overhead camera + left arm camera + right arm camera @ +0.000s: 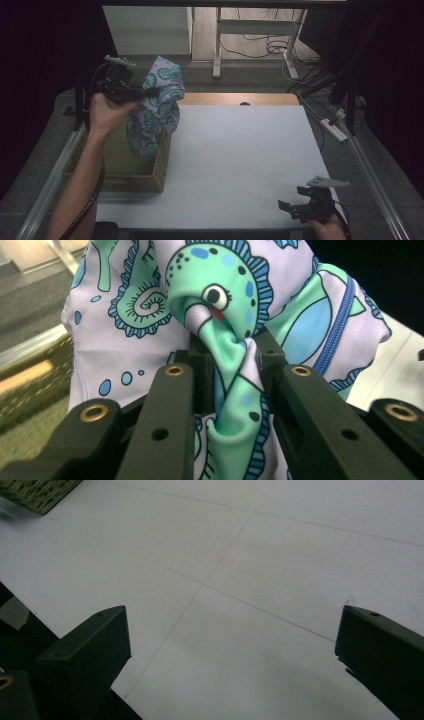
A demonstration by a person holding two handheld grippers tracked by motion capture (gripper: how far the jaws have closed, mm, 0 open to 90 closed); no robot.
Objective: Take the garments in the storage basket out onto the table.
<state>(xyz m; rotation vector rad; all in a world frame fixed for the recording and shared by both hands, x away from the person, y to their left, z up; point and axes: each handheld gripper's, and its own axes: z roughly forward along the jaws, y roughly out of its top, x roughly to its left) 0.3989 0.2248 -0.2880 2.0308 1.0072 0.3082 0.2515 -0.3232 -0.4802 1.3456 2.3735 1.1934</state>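
Left gripper raised at the table's left edge, jaws clamped on a bunched fold of the patterned cloth; cloth hangs over the woven basket, its lower end hiding the basket's inside; basket contents can't be made out; right gripper low near the white table front edge, jaws spread wide, holding nothing; its hand cut off by the frame.

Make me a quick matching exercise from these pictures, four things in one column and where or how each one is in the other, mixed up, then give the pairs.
1. left gripper
2. right gripper
3. patterned cloth
4. woven basket

a. on the table's left side
b. jaws open, near the table's front right corner
c. hanging above the basket
d. shut on fabric

Pairs: 1-d, 2-b, 3-c, 4-a
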